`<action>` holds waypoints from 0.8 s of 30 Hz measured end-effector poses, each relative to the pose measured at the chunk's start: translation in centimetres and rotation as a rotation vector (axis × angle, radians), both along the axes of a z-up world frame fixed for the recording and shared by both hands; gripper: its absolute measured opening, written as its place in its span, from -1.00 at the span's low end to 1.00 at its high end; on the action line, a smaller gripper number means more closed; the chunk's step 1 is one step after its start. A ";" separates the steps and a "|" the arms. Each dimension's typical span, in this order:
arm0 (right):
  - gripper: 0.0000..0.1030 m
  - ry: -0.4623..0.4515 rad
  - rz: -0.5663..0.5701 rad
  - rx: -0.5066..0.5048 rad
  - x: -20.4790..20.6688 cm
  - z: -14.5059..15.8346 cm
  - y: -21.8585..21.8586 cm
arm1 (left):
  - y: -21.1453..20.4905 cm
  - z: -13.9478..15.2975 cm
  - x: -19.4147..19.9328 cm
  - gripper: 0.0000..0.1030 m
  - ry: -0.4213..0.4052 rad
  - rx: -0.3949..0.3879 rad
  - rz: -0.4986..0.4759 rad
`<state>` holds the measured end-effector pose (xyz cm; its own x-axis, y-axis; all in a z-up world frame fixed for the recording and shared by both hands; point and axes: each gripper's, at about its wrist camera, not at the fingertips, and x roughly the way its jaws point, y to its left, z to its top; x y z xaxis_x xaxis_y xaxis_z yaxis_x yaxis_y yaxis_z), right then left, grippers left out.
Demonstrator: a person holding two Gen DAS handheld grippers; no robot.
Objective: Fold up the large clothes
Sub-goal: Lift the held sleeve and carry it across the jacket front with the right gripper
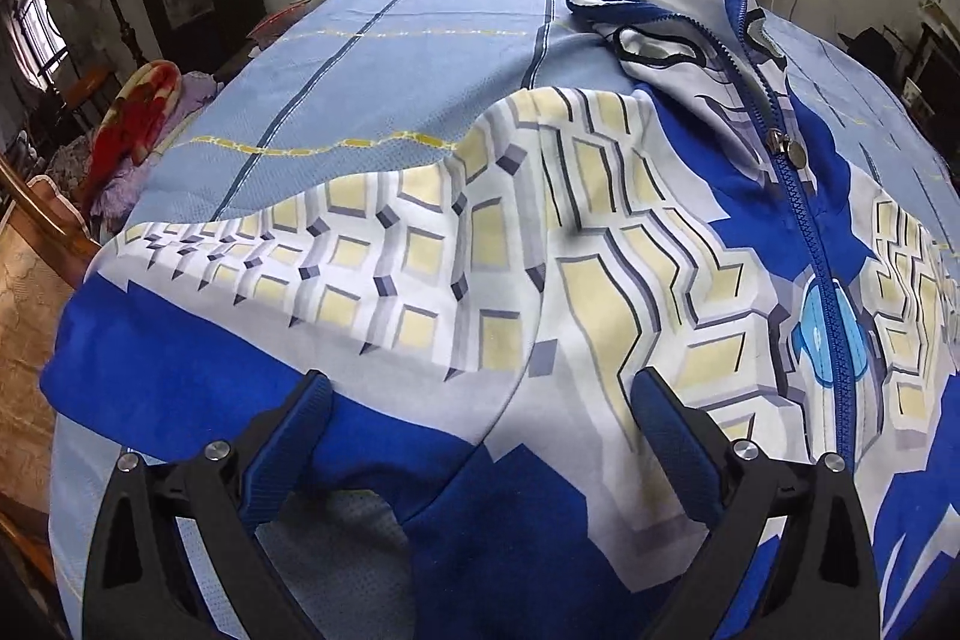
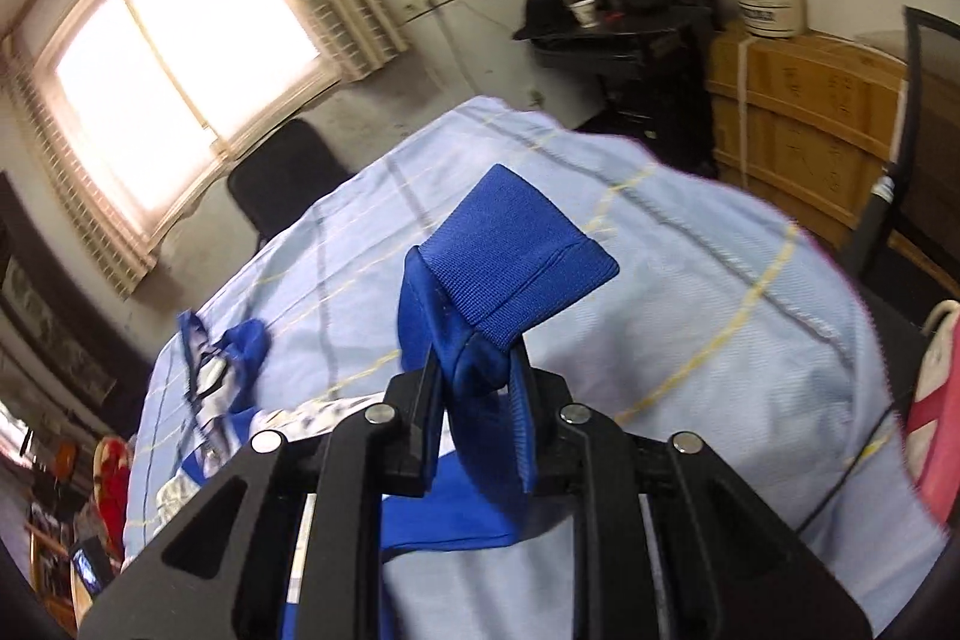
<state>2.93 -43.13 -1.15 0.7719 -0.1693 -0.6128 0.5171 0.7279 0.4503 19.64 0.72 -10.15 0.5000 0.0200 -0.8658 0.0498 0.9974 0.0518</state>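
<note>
The jacket (image 1: 540, 250) is spread on the bed sheet (image 1: 390, 58). Its blue cuff (image 2: 510, 262) is clamped by the right gripper (image 2: 474, 370), raised; it may slip out if tugged. The left gripper (image 1: 480, 400) is wide open above the sleeve.

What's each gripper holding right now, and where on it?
Right gripper is shut on the jacket's blue ribbed cuff. Left gripper is open above the jacket, holding nothing.

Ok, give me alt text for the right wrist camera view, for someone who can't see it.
The right gripper is shut on the blue ribbed-knit cuff of a blue and white zip jacket, lifting it above a table covered in a light blue cloth with yellow lines. Behind are a bright window and a black chair.
</note>
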 end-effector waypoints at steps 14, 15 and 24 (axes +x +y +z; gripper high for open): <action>-0.62 0.097 0.323 -0.058 6.5 -1.6 14.6 | 0.2 2.3 -0.9 0.93 -0.063 -0.002 -0.005; -0.60 0.116 0.349 -0.066 7.1 -2.1 15.6 | 0.1 2.3 -1.0 0.93 -0.064 -0.002 -0.009; -0.16 0.343 0.634 -0.221 8.0 -7.4 23.0 | -1.0 2.1 -1.5 0.93 -0.060 0.003 -0.056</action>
<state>10.97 -20.13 -8.60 0.5342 0.0969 -0.8398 0.0534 0.9875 0.1480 18.15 -0.24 -8.04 0.5510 -0.0069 -0.8345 0.1023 0.9930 0.0594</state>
